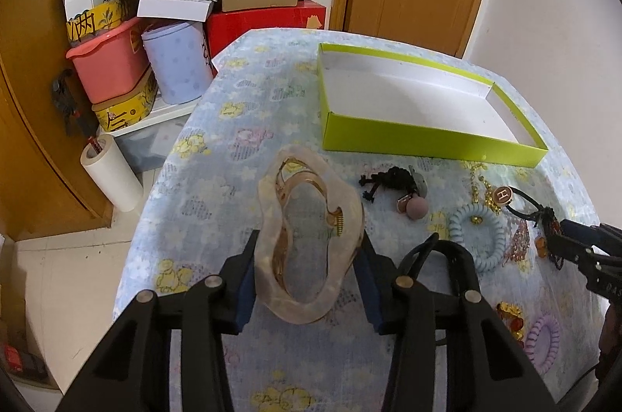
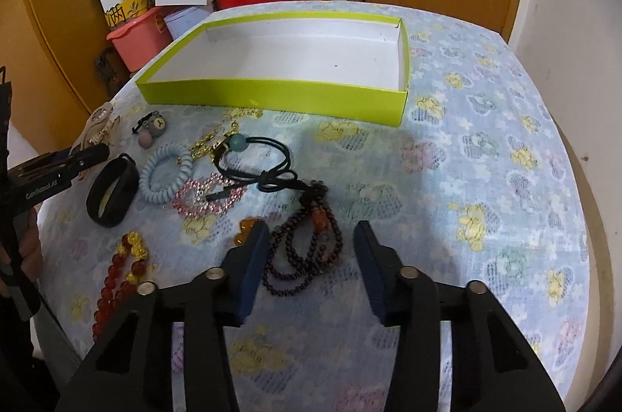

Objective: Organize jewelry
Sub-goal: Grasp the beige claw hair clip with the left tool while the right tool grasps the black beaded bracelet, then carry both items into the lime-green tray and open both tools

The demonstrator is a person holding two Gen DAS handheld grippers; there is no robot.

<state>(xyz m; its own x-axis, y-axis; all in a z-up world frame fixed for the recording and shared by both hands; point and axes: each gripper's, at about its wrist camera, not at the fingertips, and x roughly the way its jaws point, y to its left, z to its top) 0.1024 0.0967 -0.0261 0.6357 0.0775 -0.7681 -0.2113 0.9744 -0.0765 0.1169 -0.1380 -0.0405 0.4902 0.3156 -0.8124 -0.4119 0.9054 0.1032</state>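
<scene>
Where the left gripper [image 1: 309, 279] reaches over the near table edge, its blue pads press both sides of a pale hair claw [image 1: 309, 237], which stands between them on the floral cloth [image 1: 217, 186]. Beside it to the right, the right gripper [image 2: 311, 264] is open; a dark bead bracelet [image 2: 301, 256] lies between its jaws, against the left pad and clear of the right one. Left of the beads lie a red bead strand [image 2: 116, 279], a black band [image 2: 112, 190] and a pale blue coil tie [image 2: 167, 172]. Farther off are a pink chain [image 2: 210, 196] and a black cord [image 2: 256, 159]. At the far side sits the green box [image 2: 272, 93], its white interior bare.
</scene>
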